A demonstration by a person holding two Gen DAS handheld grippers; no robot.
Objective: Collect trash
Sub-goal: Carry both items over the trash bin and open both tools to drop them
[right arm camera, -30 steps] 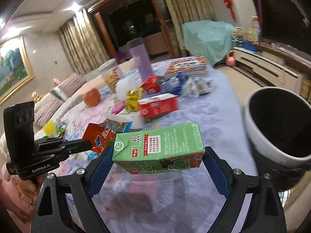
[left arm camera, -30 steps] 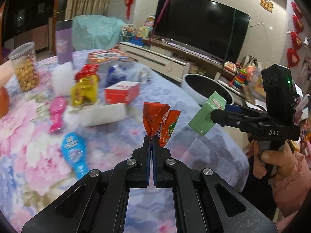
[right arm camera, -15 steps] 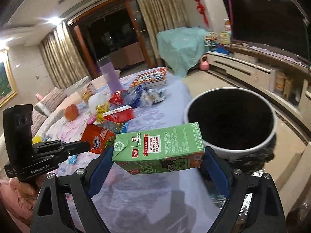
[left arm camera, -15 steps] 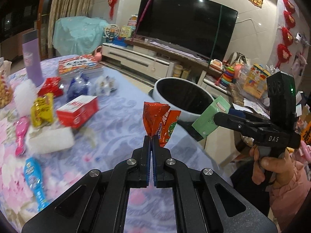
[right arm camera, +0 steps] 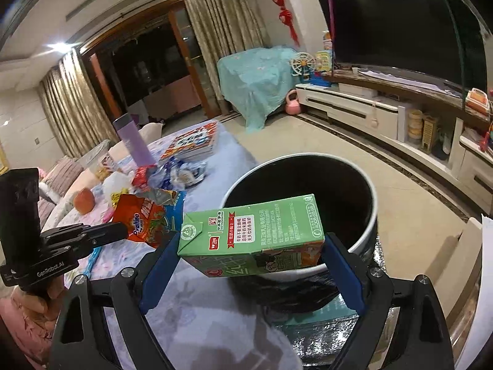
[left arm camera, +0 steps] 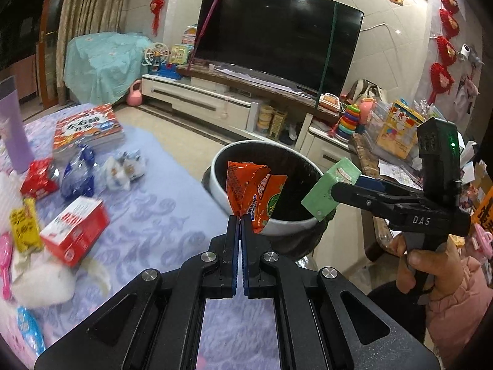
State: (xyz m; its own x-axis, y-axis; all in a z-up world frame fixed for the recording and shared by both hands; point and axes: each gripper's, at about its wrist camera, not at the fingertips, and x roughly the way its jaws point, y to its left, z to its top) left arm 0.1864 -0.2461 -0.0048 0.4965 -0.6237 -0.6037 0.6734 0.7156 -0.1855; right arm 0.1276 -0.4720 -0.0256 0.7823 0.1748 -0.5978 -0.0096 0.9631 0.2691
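Each camera sits close behind its own gripper's fingers, looking forward and somewhat downward. The left wrist view faces the television (left arm camera: 277, 37) wall, with the table (left arm camera: 160, 215) at its left. The right wrist view faces the curtained doorway, table left, television right. Both share the dark bin (left arm camera: 271, 185), near and central.

We cannot see the bottom of the bin (right arm camera: 366, 215); its inside is plain dark, and the green carton (right arm camera: 252, 234) covers the near rim. In the left wrist view the orange wrapper (left arm camera: 255, 191) hides part of that rim too. The carton's small print is too fine for us to read. The purple cup (left arm camera: 10, 126) is cut off by the picture's left edge, and so is the pink thing (left arm camera: 4, 265) on the table (left arm camera: 172, 215). The red box (left arm camera: 74, 231) is smeared with blur.
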